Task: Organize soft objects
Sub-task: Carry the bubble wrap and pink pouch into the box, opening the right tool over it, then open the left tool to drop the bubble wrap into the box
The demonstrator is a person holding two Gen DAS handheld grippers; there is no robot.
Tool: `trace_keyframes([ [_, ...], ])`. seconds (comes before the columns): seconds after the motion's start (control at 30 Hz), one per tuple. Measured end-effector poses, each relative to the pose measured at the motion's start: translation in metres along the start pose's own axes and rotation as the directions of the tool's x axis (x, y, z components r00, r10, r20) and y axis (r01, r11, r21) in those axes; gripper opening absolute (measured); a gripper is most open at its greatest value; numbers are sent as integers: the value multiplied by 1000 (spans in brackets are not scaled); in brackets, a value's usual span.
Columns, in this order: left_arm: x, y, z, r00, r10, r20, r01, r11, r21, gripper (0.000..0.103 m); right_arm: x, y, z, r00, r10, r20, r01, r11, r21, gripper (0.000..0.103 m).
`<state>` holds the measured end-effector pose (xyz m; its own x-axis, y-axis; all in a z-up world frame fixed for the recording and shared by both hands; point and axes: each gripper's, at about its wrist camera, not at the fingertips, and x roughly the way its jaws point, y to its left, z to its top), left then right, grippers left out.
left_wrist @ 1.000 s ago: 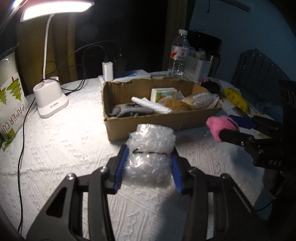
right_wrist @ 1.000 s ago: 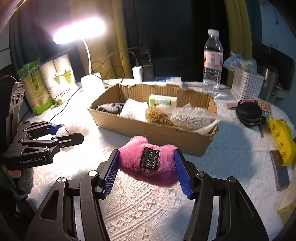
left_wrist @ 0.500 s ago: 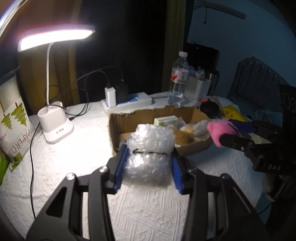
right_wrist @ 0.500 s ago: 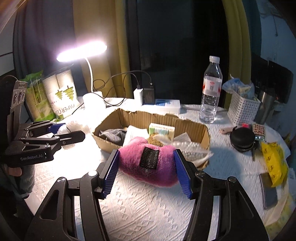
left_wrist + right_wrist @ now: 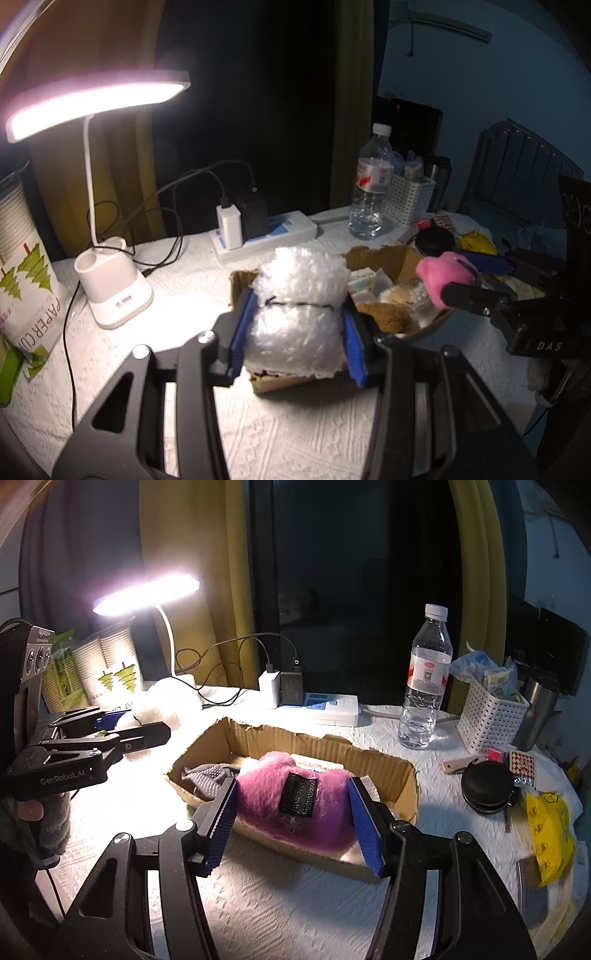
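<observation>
We hold both loads raised over box point(image 5: 406, 775) for clean drop-in. Left gripper point(image 5: 293, 332) jaws clamped on bubble wrap point(image 5: 295, 295); right gripper point(image 5: 291, 819) jaws clamped on pink plush point(image 5: 295, 801), squeezed lightly so neither slips.

Dim room, lit mostly by a white desk lamp point(image 5: 98, 94) glowing at upper left of the frame. Dark window point(image 5: 332, 590) in the middle, flanked by yellow curtains point(image 5: 192, 554). Bluish wall point(image 5: 480, 92) at upper right. Table point(image 5: 295, 443) under a white textured cloth, filling the bottom. Dark chair back point(image 5: 524, 170) at right.
</observation>
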<state>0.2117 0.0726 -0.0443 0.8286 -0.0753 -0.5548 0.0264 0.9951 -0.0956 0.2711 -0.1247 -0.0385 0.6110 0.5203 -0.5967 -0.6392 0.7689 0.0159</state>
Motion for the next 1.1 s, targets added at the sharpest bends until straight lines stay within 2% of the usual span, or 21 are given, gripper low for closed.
trace_keyframes([
  [0.4,44,7,1,999,12,-46,-12,1000,-8,45,38,-13,11,999,21,-25,-20,1000,9,62],
  [0.73,82,19,-12,990,35,-135,-42,998,-50,46,73,-17,5,997,41,-71,-39,999,33,62],
  [0.87,86,22,-14,988,38,-148,-47,997,-62,46,85,-15,2,995,43,-88,-40,999,37,65],
  [1.1,79,19,-11,990,47,-137,-55,997,-51,53,84,-12,5,995,29,-91,-26,999,35,70],
])
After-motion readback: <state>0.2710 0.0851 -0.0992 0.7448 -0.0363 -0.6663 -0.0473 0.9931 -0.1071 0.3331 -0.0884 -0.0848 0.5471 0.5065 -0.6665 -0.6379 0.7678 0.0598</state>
